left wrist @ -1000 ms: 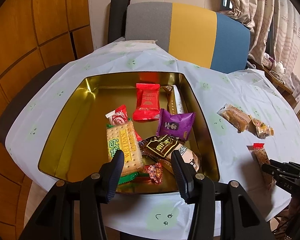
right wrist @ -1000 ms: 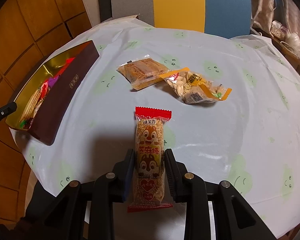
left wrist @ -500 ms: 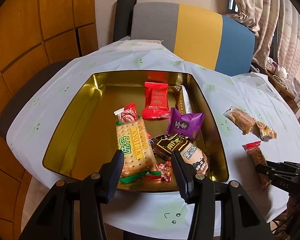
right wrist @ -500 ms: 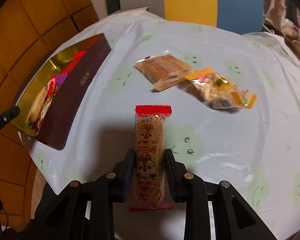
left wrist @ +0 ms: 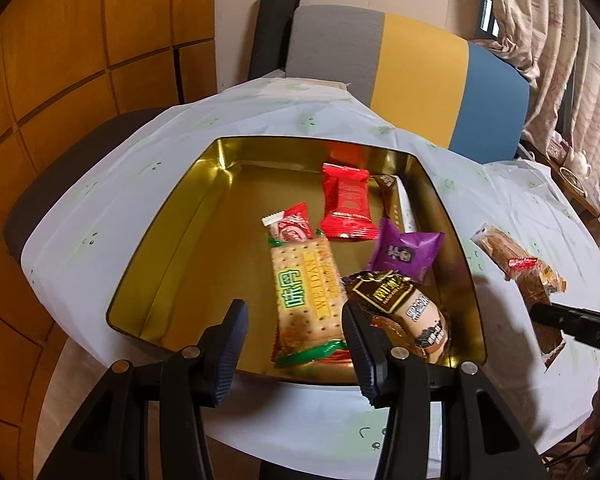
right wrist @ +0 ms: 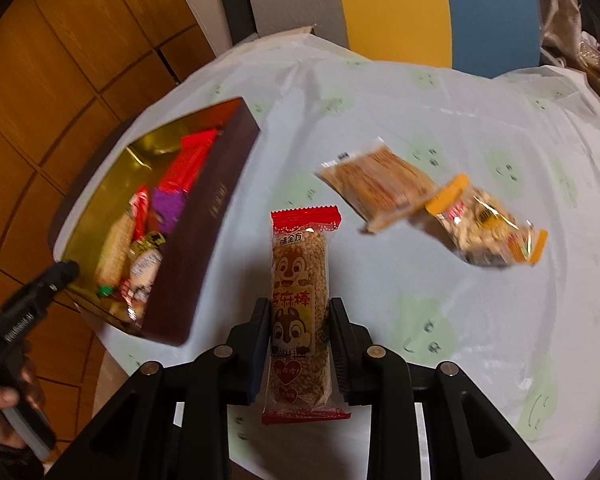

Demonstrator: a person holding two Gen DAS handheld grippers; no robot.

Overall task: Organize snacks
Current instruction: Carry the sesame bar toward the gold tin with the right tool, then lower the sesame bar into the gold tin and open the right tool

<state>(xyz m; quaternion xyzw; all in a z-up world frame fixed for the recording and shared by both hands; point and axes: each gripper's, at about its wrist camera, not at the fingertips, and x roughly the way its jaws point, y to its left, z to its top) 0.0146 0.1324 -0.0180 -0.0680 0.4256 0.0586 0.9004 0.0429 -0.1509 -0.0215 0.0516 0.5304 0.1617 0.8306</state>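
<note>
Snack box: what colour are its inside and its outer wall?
Snack box: shiny gold inside, dark maroon-brown outer wall; the right wrist view shows both best.

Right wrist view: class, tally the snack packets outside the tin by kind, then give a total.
Sesame bar, gripped in the right tongs: 1
Wafer packet: 1
Nut packet: 1
Total: 3

Clear orange-edged nut packet (right wrist: 486, 226) motion-blurred; red squirrel-print sesame bar wrapper (left wrist: 534, 292) partly hidden behind right gripper (left wrist: 556, 316).
</note>
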